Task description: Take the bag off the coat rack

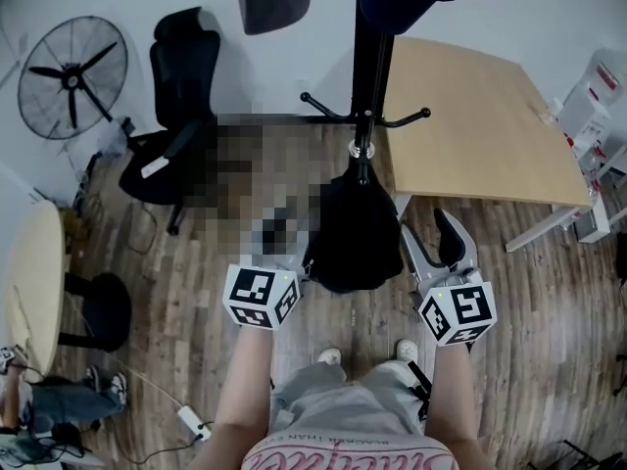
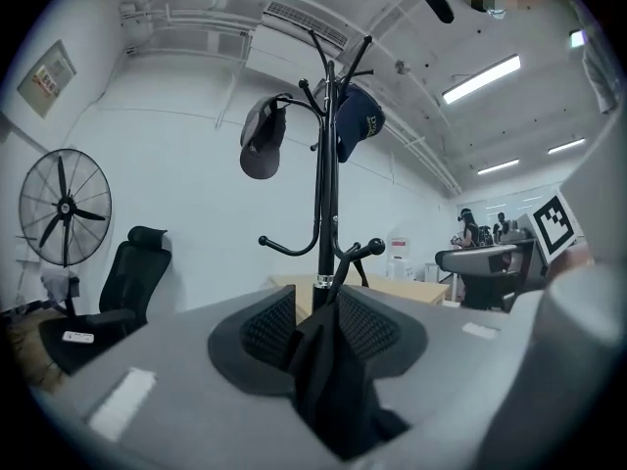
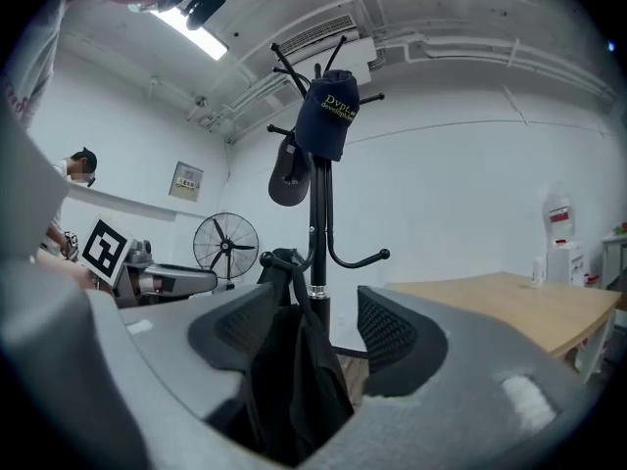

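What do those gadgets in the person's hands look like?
The left gripper and right gripper are grey plastic, each with two curved jaws lined with black textured pads and a white cube bearing black square markers. No sleeves reach the forearms; the person wears grey shorts.

Left forearm [image 1: 240,380] and right forearm [image 1: 453,390] bare, extended forward, roughly parallel. Left gripper [image 2: 318,321] level, jaws partly apart, pads not clamped. Right gripper [image 3: 323,336] level, jaws wider apart. Both marker cubes face up in head view.
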Action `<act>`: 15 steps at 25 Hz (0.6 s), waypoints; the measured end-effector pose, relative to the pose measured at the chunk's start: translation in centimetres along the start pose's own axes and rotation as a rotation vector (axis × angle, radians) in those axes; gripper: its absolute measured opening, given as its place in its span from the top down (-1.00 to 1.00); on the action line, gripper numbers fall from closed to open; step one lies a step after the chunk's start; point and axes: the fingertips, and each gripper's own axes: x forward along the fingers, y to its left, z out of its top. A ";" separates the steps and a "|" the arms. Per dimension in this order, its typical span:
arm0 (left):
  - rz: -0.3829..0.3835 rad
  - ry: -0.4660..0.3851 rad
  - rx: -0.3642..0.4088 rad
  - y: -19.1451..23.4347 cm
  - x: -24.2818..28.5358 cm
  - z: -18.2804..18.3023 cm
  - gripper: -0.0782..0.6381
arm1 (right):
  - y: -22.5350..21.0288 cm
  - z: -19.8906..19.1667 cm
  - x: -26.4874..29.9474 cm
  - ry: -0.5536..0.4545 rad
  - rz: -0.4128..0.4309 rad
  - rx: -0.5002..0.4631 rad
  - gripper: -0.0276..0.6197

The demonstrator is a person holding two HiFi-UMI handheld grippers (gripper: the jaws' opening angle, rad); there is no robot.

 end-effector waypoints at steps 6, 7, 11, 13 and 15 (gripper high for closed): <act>-0.045 0.037 0.002 1.2 0.6 -1.9 0.12 | 0.9 -1.4 1.1 0.033 -0.038 -0.016 -0.13; -0.049 0.045 -0.001 1.3 0.7 -2.3 0.12 | 1.1 -1.9 1.2 0.044 -0.041 -0.018 -0.13; -0.066 0.082 -0.004 1.5 0.9 -4.4 0.12 | 1.7 -3.9 2.1 0.085 -0.044 -0.015 -0.12; -0.076 0.097 0.002 1.4 1.2 -5.2 0.12 | 1.8 -5.1 2.5 0.105 -0.046 -0.004 -0.12; -0.083 0.112 0.003 1.4 1.4 -5.9 0.12 | 1.9 -6.4 2.8 0.130 -0.043 0.005 -0.12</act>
